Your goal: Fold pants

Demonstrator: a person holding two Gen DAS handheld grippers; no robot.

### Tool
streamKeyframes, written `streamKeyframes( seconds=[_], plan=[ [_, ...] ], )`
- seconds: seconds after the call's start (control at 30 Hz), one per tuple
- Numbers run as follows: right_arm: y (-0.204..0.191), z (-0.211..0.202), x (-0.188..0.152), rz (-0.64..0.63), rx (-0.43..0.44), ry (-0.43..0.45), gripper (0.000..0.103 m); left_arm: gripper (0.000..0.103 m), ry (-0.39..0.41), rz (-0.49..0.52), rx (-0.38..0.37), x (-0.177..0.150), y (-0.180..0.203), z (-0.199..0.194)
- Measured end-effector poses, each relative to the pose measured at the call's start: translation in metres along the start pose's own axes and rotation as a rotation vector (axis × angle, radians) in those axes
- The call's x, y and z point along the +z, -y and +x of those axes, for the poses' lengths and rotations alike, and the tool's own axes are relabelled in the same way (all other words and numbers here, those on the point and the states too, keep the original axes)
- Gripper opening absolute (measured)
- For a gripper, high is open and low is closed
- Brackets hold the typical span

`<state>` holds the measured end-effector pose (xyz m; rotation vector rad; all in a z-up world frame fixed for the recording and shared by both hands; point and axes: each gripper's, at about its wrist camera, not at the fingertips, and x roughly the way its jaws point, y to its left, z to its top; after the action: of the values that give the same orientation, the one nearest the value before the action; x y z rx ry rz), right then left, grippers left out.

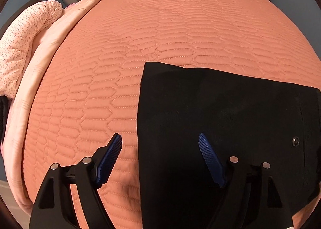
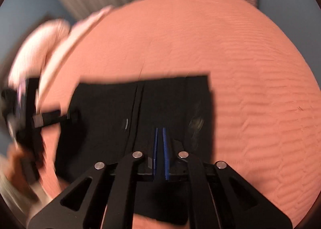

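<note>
The black pants (image 1: 220,128) lie folded into a compact rectangle on the orange bedspread (image 1: 160,28) at six o'clock, so little seems left, with the left gripper (image 1: 160,156) spread wide and empty and the right gripper (image 2: 160,142) nearly closed, apparently holding nothing.

the black pants (image 1: 210,118) lie flat on the orange quilted bed (image 1: 160,28), folded to a neat rectangle, with 1 small metal button (image 1: 295,141) showing.
</note>
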<state>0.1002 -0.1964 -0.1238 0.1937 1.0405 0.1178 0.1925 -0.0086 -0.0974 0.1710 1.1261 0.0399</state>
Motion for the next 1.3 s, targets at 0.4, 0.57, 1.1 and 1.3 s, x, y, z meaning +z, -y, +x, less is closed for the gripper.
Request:
streamKeyframes(
  seconds=[0.4,0.57,1.1,1.3],
  plan=[
    [0.027,-0.028,-0.044,0.128,0.049,0.017,0.004,0.076,0.03,-0.003,-0.002,-0.033,0.009,-0.048],
    [0.011,-0.018,-0.047,0.011,-0.006,0.0,0.004,0.076,0.026,-0.007,-0.011,-0.042,0.008,-0.054],
    [0.041,-0.046,-0.066,0.152,-0.019,0.004,0.007,0.085,-0.045,-0.089,0.0,-0.116,-0.029,-0.039],
    [-0.041,-0.04,-0.034,-0.012,0.159,0.036,0.008,0.082,0.035,-0.128,-0.027,-0.106,-0.027,-0.078]
  ],
)
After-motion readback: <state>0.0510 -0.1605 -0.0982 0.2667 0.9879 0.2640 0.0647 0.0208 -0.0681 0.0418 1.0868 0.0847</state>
